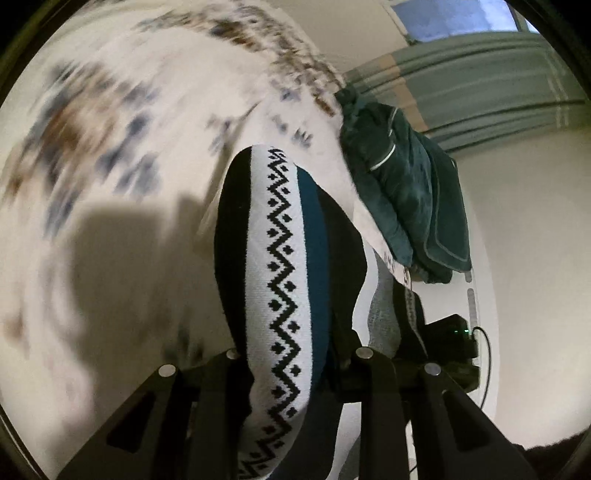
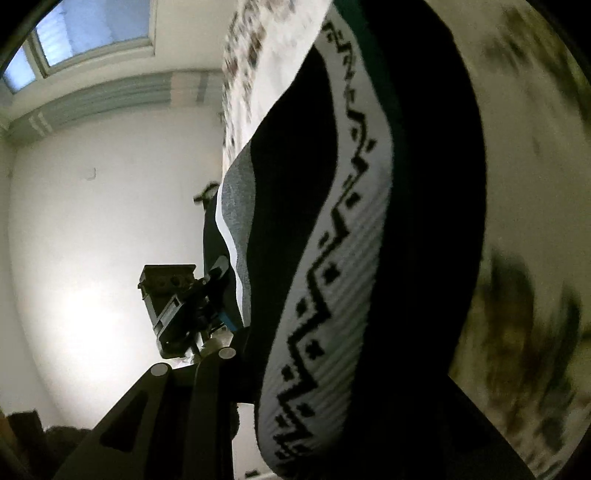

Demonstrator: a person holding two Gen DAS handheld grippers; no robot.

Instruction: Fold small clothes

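While the white bedsheet with blurry blue and brown flowers [image 1: 122, 122] fills the left side, the black knitted garment with a white zigzag band and a teal stripe [image 1: 284, 258] hangs in the middle, lifted off the bed. The left hand-held gripper [image 1: 295, 369] pinches this garment tight between its black fingers [image 1: 221, 373]. To the right, a dark teal fluffy blanket [image 1: 406, 192] lies bunched on the bed edge, near a white wall [image 1: 535, 240].

From the other side, a window [image 2: 92, 33] shows up high at left. The right hand-held gripper [image 2: 280, 369] also grips the same knitted garment [image 2: 332, 258], which drapes over it and hides one finger. The blurry sheet [image 2: 535, 258] lies at right.
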